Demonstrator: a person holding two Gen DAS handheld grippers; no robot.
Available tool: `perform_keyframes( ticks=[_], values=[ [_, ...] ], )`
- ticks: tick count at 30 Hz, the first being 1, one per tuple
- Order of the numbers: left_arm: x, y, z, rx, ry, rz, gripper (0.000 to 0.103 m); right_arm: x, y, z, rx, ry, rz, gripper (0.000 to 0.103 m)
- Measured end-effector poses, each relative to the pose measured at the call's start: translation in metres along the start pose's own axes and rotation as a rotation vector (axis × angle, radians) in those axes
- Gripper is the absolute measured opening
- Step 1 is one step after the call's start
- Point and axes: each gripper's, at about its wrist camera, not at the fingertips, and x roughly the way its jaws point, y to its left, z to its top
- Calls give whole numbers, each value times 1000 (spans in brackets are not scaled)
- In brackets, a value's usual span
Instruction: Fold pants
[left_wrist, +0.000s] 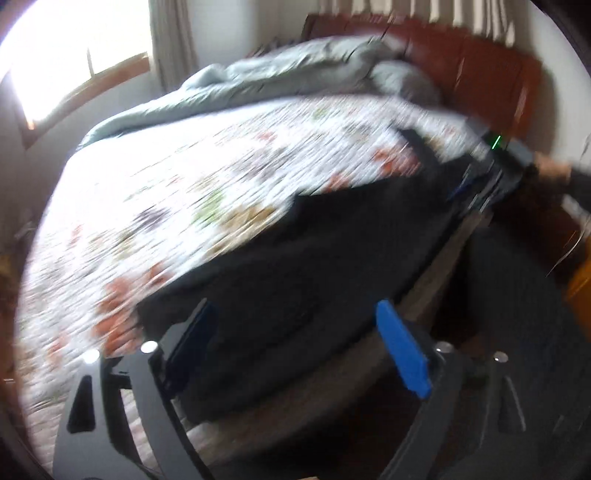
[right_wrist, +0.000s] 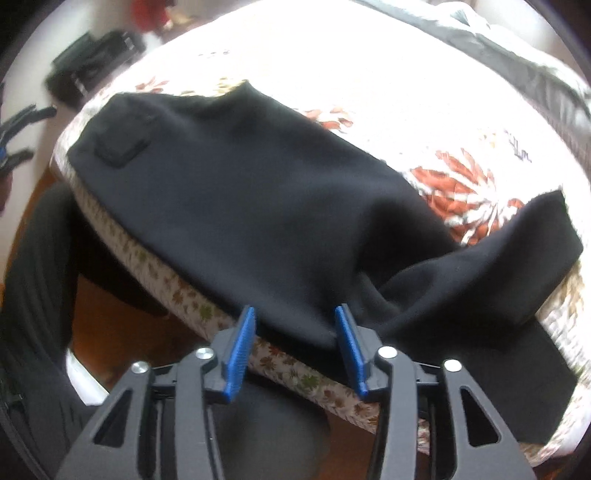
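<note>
Currently the black, soft knit pants lie spread along the near edge of the bed with the white leaf-patterned quilt, one leg bunched at the right. Both the left hand-held gripper and the right hand-held gripper are released, jaws apart, grasping nothing. Judged limp, light and non-slippery; take hold at the waistband or a leg hem.

Bed with a white quilt printed in red and green leaves, ahead of our tongs. Lying on it: black pants spread flat along the near edge just beyond our right tongs, one leg bunched to their right; grey duvet heaped at the far side beyond our left tongs.
</note>
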Motion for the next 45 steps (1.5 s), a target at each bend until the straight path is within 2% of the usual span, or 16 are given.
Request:
perform_keyframes(
  ticks=[4,7,9,11,12,13,16,17,21,23,25,30,32,36,40,45],
  values=[
    [65,-45,38,-68,-20,-68,89,8,-2,-10,0,30,-7,43],
    [125,-86,54,-72,37,-64,89,5,-2,-16,4,34,13,43],
    [152,-103,55,-44,67,-25,89,-14,-16,-7,40,-4,55,42],
    [178,-117,56,-4,107,-2,89,-48,-49,12,121,-96,65,43],
    [189,-123,54,14,122,16,89,-58,-66,20,158,-122,40,45],
    [195,-124,52,20,134,25,89,-71,-97,36,235,-150,-33,50],
    [214,-125,40,10,187,29,90,-81,-181,72,463,-143,-242,61],
    [214,-124,36,3,180,34,91,-79,-215,86,561,-133,-292,63],
    [217,-123,31,-4,177,12,92,-48,-304,122,823,-47,-280,65],
    [220,-120,32,-19,183,-1,92,-25,-326,137,890,5,-291,65],
    [220,-119,33,-17,186,-3,92,-5,-336,149,913,52,-353,65],
    [218,-117,30,-21,173,-13,93,26,-344,148,937,151,-472,65],
    [217,-116,29,-21,171,-17,93,23,-345,143,944,149,-483,63],
    [217,-116,29,-23,169,-17,94,3,-348,134,922,116,-447,11],
    [217,-116,29,-24,174,-11,94,-44,-332,127,882,29,-424,6],
    [216,-116,28,-38,171,0,95,-140,-306,119,839,-219,-313,6]
  ],
)
